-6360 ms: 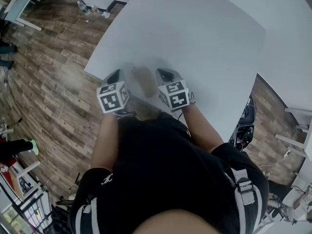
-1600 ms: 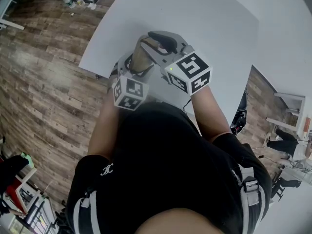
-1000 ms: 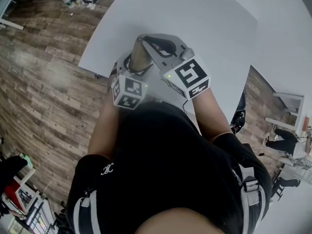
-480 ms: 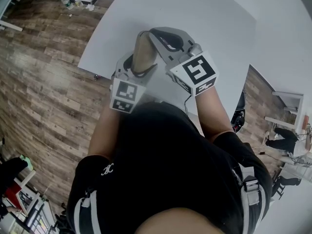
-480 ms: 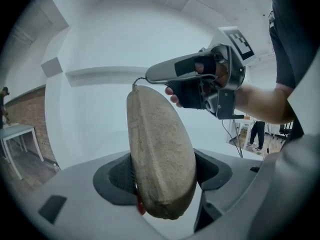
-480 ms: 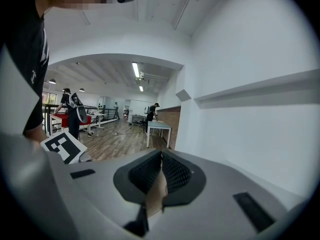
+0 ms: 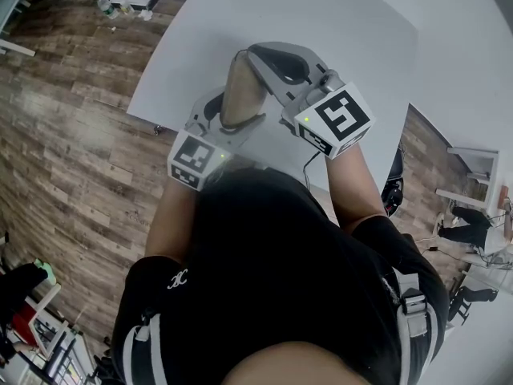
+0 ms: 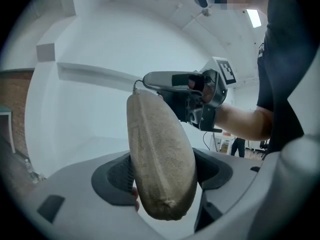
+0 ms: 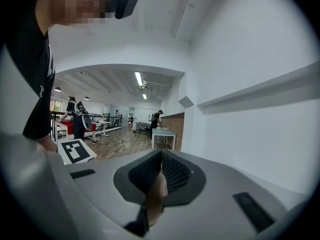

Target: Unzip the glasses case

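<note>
I can read no word, number or brand anywhere. The only signs are black-and-white square code markers. One set is on the white cube [image 7: 337, 119] of my right tongs [image 7: 255, 54], over the white worktop [image 7: 321, 14]. The other is on the matching cube [image 7: 195, 160] of my left tongs [image 7: 228, 119], at the worktop's near edge. The white emblem [image 7: 178, 277] on my black sleeve is too small to read.

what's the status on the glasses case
Left tool clamped on glasses case, held off table. Right tool shut on zipper pull. Nothing in the way.
</note>
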